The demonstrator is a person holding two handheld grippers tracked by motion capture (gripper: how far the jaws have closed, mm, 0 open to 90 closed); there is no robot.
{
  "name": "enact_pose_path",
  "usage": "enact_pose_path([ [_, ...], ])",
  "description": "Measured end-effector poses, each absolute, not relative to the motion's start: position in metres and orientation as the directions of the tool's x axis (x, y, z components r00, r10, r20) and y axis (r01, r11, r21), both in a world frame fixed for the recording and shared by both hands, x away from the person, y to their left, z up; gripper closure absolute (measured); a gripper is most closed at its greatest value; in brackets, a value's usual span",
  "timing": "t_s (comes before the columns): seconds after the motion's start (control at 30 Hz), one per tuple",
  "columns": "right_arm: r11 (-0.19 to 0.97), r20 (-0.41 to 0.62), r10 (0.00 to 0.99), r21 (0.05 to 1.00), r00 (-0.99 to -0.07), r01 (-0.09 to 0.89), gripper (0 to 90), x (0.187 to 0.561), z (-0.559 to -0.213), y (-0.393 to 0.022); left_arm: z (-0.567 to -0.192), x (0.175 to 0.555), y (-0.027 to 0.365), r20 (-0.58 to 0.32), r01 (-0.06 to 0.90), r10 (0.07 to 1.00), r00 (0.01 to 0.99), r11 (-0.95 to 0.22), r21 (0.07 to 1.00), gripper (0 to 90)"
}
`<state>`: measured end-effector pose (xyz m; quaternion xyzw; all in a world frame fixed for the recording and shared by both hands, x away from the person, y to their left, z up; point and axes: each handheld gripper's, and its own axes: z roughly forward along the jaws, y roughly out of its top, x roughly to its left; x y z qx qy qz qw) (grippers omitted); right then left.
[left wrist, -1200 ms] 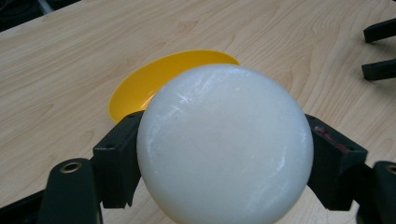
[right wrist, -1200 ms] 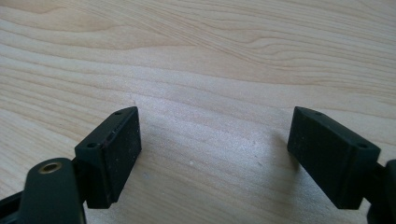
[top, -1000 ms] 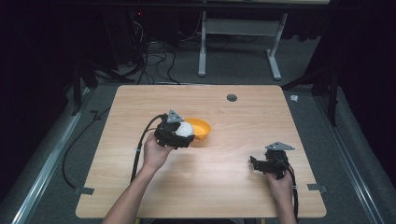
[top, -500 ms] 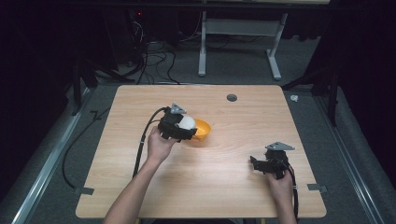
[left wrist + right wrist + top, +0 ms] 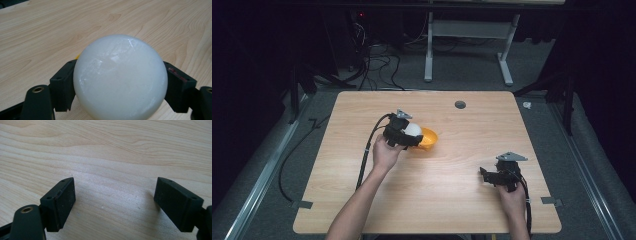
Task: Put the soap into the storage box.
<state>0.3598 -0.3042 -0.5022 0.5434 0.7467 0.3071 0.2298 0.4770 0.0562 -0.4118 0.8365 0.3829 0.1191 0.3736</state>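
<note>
The left gripper [image 5: 411,134] was clamped on a white ball [image 5: 120,77], one jaw pressed against each side of it. In the high view the ball [image 5: 413,129] was held just above the near-left rim of an orange bowl [image 5: 430,138], which stood on the wooden table [image 5: 362,107] a little left of centre. The person's left hand [image 5: 384,151] gripped the tool from the near side, its cable trailing back toward the near edge. Well apart, at the near right of the table, the right gripper [image 5: 486,176] was low over bare wood, its jaws spread wide with nothing between them.
</note>
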Motion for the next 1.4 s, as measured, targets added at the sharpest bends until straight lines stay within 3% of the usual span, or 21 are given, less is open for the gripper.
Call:
enact_pose_path([
  [0.4, 0.221, -0.009, 0.953, 0.708, -0.304, 0.671, 18.3, 0.360, -0.502, -0.304, -0.416, 0.494, 0.044, -0.085, 0.566, 0.740, 0.667, -0.430, 0.703, 24.6],
  [0.63, 0.221, -0.010, 0.953, 0.708, -0.304, 0.671, 18.3, 0.360, -0.502, -0.304, -0.423, 0.497, 0.032, -0.013, 0.554, 0.752, 0.658, -0.473, 0.685, 24.5],
  [1.4, 0.222, -0.010, 0.952, 0.708, -0.306, 0.670, 18.3, 0.360, -0.502, -0.304, -0.448, 0.509, 0.015, -0.018, 0.597, 0.760, 0.649, -0.495, 0.632, 24.4],
])
